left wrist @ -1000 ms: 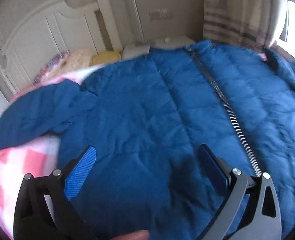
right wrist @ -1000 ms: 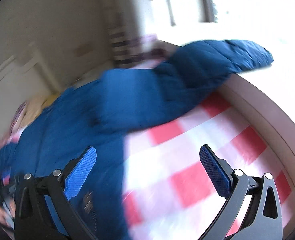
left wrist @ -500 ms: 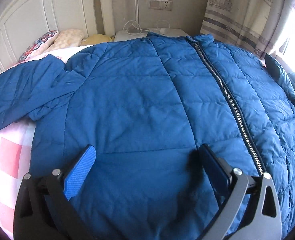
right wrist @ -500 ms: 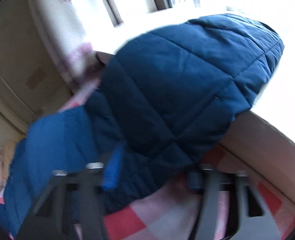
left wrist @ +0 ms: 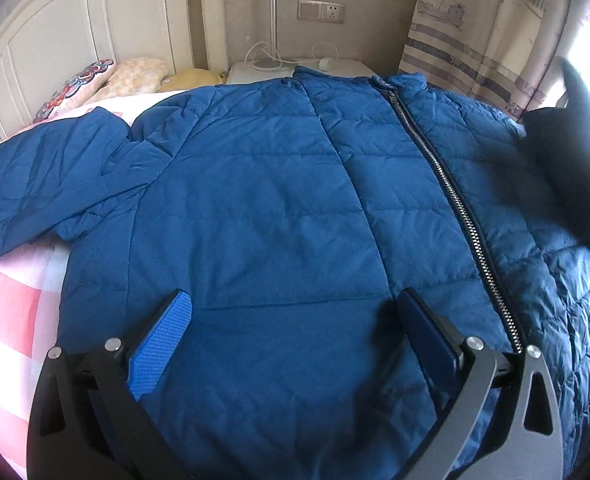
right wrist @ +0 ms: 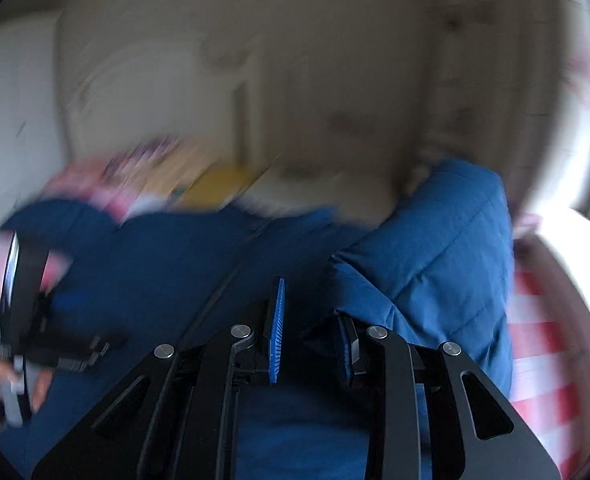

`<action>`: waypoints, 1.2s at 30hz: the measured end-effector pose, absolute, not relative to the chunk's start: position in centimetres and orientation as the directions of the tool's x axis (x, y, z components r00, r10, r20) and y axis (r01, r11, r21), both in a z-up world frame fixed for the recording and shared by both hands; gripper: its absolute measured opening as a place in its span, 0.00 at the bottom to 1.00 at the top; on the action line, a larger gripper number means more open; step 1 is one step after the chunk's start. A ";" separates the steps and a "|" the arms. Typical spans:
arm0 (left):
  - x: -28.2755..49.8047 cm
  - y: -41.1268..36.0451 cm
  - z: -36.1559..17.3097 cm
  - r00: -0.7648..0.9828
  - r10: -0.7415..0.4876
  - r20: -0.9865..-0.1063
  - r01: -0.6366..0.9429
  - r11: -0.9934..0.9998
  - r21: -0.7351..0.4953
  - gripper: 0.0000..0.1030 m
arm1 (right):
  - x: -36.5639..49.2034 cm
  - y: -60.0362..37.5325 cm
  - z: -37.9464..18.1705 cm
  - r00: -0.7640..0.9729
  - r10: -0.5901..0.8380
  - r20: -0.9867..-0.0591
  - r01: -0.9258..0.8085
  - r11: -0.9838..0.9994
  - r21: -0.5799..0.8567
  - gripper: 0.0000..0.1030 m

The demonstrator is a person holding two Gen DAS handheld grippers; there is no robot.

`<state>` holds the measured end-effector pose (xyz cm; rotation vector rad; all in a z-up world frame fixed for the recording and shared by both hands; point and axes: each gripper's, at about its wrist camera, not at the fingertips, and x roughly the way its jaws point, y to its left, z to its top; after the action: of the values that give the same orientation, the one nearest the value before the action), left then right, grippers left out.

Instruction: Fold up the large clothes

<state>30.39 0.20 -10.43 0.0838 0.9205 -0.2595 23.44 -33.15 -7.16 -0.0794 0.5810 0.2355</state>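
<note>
Since a second ago the right sleeve (right wrist: 435, 248) is lifted off the checked bedspread (right wrist: 535, 344) and carried in over the jacket's body; the right gripper (right wrist: 311, 344) has just been closing, and sleeve fabric is now pinched between its narrowed jaws. Right wrist view is heavily motion-blurred, so the exact bite point cannot be told.

Left gripper (left wrist: 295, 344) is held spread wide above the lower front panel of the blue quilted puffer jacket (left wrist: 275, 208), nothing between its pads (left wrist: 159, 344); whether they touch the fabric cannot be told.

Jacket is laid front-up on the bed, zipper (left wrist: 455, 208) closed, collar toward the nightstand (left wrist: 295, 70), left sleeve (left wrist: 47, 176) spread out sideways over the bedspread.

Handling, as judged: light, soft, compressible fill; slick shell likely to slide in the pads and spring back out of a fold. Best taken at cuff, hem or a quilting seam, where the material is thinner and firmer; a thick puffed section is expected to slip. Folded parts probably need pressing flat.

No brand, label or readable writing is seen on the jacket. Curtain (left wrist: 475, 32) carries a ship print only; wall socket (left wrist: 321, 10) is unmarked.
</note>
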 end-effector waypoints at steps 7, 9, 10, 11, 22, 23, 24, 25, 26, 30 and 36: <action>30.2 0.6 -10.3 0.578 -0.205 -0.790 0.258 0.964 -0.061 0.98 | 24.4 -29.3 -13.2 0.616 0.162 -0.771 -0.324 0.944 -0.062 0.36; 30.2 0.5 -10.3 0.579 -0.205 -0.790 0.258 0.964 -0.061 0.98 | 23.2 -30.4 -12.1 0.593 0.223 -0.774 -0.319 0.947 0.029 0.63; 30.2 0.5 -10.2 0.579 -0.204 -0.790 0.258 0.964 -0.060 0.98 | 22.2 -31.9 -11.1 0.606 0.268 -0.749 -0.302 0.949 0.096 0.69; 30.2 0.5 -10.2 0.579 -0.204 -0.790 0.258 0.964 -0.060 0.98 | 20.4 -33.1 -10.1 0.627 0.292 -0.722 -0.285 0.949 0.135 0.70; 30.1 0.5 -10.2 0.579 -0.208 -0.789 0.258 0.964 -0.064 0.98 | 19.4 -48.6 -8.3 0.786 0.160 -0.598 0.235 0.816 0.528 0.69; 30.1 0.5 -10.2 0.579 -0.209 -0.788 0.258 0.964 -0.066 0.98 | 19.8 -49.5 -8.8 0.779 0.154 -0.608 0.266 0.796 0.543 0.69; 30.1 0.5 -10.1 0.579 -0.212 -0.787 0.259 0.964 -0.069 0.98 | 20.3 -50.4 -9.4 0.763 0.159 -0.626 0.297 0.775 0.558 0.69; 30.1 0.6 -10.1 0.579 -0.215 -0.786 0.259 0.963 -0.072 0.98 | 21.1 -50.9 -10.3 0.736 0.179 -0.653 0.323 0.756 0.570 0.69; 30.1 0.6 -10.1 0.579 -0.217 -0.786 0.259 0.963 -0.074 0.98 | 21.9 -51.1 -11.0 0.712 0.206 -0.671 0.331 0.744 0.580 0.69; 29.7 1.2 -9.8 0.586 -0.238 -0.775 0.259 0.961 -0.100 0.98 | 21.9 -49.7 -10.8 0.745 0.163 -0.647 0.290 0.795 0.533 0.50; 28.2 4.7 -7.3 0.687 -0.365 -0.628 0.243 0.930 -0.275 0.98 | 21.1 -41.9 -3.5 0.853 0.185 -0.488 0.033 0.914 0.404 0.30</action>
<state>28.24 4.66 -7.33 -0.1748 0.7389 -0.3425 21.05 -41.95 -3.50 0.4140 0.5472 0.0827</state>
